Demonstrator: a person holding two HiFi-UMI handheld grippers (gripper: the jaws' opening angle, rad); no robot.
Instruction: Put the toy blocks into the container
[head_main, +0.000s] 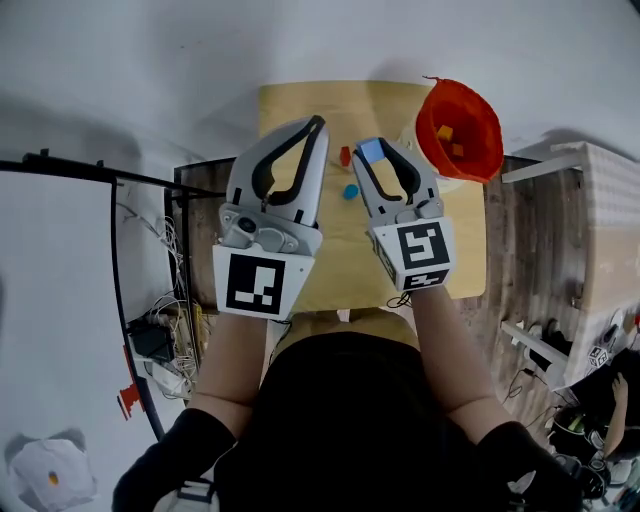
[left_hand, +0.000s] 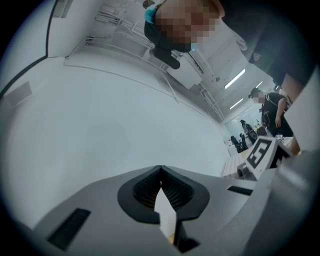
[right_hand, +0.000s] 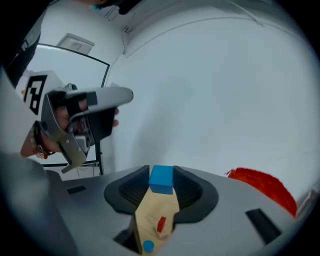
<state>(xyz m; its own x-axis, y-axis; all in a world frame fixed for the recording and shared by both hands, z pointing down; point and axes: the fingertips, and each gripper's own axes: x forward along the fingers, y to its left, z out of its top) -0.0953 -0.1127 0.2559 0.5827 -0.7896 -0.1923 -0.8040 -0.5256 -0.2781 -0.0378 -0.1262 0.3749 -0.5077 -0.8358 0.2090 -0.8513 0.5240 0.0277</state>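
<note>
My right gripper (head_main: 374, 156) is raised above the wooden table (head_main: 300, 105) and shut on a light blue block (head_main: 371, 149). In the right gripper view the blue block (right_hand: 161, 178) sits clamped between the dark pads. Below it a red block (head_main: 345, 156) and a small blue round piece (head_main: 350, 191) lie on the table. A red container (head_main: 460, 130) at the table's far right holds orange and yellow blocks. My left gripper (head_main: 317, 124) hangs beside the right one, shut on nothing, its tips meeting (left_hand: 160, 172).
The red container's rim (right_hand: 262, 185) shows to the right of the held block. A black rail (head_main: 100, 172) and a tangle of cables (head_main: 165, 335) lie left of the table. A pale cabinet (head_main: 605, 230) stands at the right. People stand in the distance (left_hand: 272, 107).
</note>
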